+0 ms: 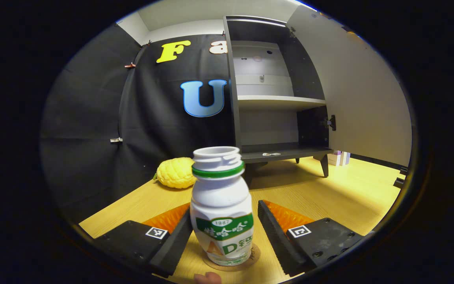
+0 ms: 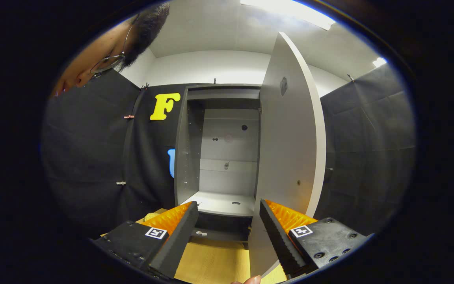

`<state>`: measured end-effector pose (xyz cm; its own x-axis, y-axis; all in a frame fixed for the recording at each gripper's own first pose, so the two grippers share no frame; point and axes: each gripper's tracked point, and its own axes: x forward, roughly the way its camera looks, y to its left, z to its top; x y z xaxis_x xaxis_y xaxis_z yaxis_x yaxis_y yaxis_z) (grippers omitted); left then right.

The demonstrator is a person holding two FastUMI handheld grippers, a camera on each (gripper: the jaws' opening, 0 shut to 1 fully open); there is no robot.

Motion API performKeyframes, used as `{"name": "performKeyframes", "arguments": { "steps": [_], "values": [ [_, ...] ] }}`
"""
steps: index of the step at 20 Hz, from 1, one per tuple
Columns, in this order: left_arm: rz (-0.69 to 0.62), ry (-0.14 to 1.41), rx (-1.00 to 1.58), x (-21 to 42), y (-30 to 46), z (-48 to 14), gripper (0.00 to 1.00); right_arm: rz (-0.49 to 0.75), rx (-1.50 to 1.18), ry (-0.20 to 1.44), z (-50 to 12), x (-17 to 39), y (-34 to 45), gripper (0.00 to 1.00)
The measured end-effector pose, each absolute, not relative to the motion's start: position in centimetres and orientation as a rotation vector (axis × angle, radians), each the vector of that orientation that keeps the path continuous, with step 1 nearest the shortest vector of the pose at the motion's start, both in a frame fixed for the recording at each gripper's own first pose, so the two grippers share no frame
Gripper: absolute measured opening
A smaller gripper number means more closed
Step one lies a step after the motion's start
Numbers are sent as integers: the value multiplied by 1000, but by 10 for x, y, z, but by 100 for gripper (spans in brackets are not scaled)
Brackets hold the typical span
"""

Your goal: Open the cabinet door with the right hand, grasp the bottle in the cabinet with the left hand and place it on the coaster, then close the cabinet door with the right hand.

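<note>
**Bottle standing on the coaster, cabinet door hanging open**

In the left gripper view, the left gripper (image 1: 224, 232) is sitting with its fingers spread wide, one on each side of the bottle (image 1: 222, 205). The left finger (image 1: 173, 246) is lying right at the bottle's side, though contact cannot be told; the right one is standing clear of it, so nothing is being gripped. The bottle, white with a green neck ring and no cap, is standing upright on the round coaster (image 1: 250, 260) on the wooden table (image 1: 341, 197). Its green label is showing "1987", Chinese characters and a large "AD". A yellow knobbly fruit (image 1: 175, 172) is lying behind it by the black cloth. The cabinet (image 1: 274, 98) is standing beyond, its door (image 1: 365, 102) swung open to the right.

In the right gripper view, the right gripper (image 2: 227, 236) is hanging open and empty in front of the cabinet. The door's edge (image 2: 290, 157) is rising just past its right finger. A person is leaning in at upper left.
</note>
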<state>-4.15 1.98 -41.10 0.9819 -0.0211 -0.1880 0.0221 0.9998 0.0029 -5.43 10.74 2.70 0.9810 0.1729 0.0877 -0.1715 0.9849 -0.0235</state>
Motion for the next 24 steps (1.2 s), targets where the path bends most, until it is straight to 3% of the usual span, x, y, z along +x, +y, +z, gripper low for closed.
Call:
{"name": "performKeyframes", "arguments": {
  "steps": [11, 24],
  "values": [
    [-8, 255, 8, -99, 32, -386, 95, 151, 6, -111, 30, -50, 89, 97],
    [-21, 171, -14, -96, 9, -185, 95, 205, 7, -89, 34, -81, 47, 97]
  ]
}}
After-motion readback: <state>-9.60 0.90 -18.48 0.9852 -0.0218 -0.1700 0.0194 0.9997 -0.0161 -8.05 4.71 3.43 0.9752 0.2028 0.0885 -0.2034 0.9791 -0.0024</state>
